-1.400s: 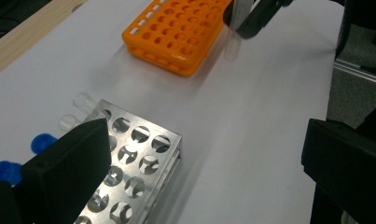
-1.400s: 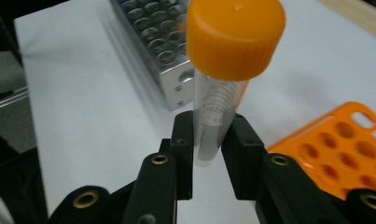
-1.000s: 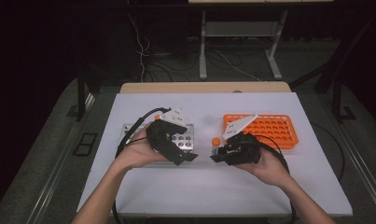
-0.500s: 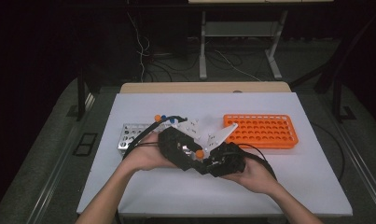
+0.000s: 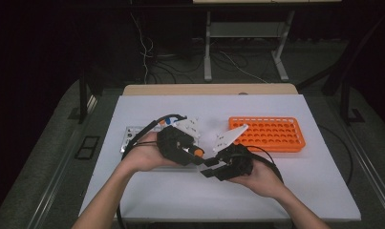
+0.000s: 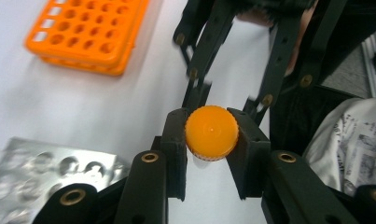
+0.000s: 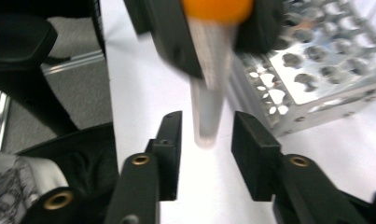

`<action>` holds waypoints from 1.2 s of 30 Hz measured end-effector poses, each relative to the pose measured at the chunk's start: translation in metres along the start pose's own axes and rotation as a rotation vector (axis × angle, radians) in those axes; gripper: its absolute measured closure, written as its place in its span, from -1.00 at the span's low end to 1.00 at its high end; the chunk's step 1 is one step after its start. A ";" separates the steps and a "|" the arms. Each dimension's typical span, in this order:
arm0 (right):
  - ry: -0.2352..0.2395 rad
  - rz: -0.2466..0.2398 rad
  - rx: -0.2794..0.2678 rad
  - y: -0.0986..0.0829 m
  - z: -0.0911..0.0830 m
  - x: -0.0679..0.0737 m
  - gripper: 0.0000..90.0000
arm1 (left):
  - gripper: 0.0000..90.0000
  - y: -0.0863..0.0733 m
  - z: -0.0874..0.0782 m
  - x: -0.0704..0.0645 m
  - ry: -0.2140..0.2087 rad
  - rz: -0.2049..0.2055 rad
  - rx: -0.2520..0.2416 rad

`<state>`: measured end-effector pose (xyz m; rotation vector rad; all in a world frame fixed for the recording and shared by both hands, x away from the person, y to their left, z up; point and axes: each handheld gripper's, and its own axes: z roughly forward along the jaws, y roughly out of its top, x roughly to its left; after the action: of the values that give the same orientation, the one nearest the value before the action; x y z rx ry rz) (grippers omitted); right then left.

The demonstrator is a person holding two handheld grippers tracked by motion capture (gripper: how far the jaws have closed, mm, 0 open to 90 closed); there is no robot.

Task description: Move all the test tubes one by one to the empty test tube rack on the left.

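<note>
Two grippers, one tube (image 7: 209, 93) between them.
My left gripper (image 6: 212, 140) pinches its orange cap (image 6: 212, 132); my right gripper (image 7: 205, 140) gapes loosely around its tip, orange rack (image 5: 269, 134) beyond.

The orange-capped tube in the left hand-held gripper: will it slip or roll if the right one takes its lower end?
The tube looks smooth and tapers downward, so pads closing low may slide off. Its ridged orange cap probably grips better; the left hand-held gripper clamps there. Being round, it would likely roll on the table. The right hand-held gripper is open around its tip.
</note>
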<state>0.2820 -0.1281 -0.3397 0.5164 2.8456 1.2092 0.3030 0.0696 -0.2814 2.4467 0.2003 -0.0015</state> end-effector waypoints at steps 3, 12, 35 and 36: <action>-0.021 0.016 -0.026 -0.004 -0.008 -0.004 0.20 | 0.52 -0.003 -0.011 0.006 0.036 -0.009 -0.010; -0.078 0.093 -0.092 -0.022 -0.027 -0.015 -0.42 | 0.52 -0.019 -0.041 0.024 0.124 -0.069 -0.018; -0.163 0.266 -0.133 -0.088 -0.046 -0.027 -1.00 | 0.53 -0.056 -0.075 0.072 0.285 -0.198 0.000; -0.163 0.272 -0.131 -0.090 -0.047 -0.027 -1.00 | 0.53 -0.057 -0.076 0.074 0.290 -0.202 0.000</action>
<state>0.2744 -0.2274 -0.3735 0.9724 2.6010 1.3097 0.3641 0.1712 -0.2629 2.4081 0.5738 0.2651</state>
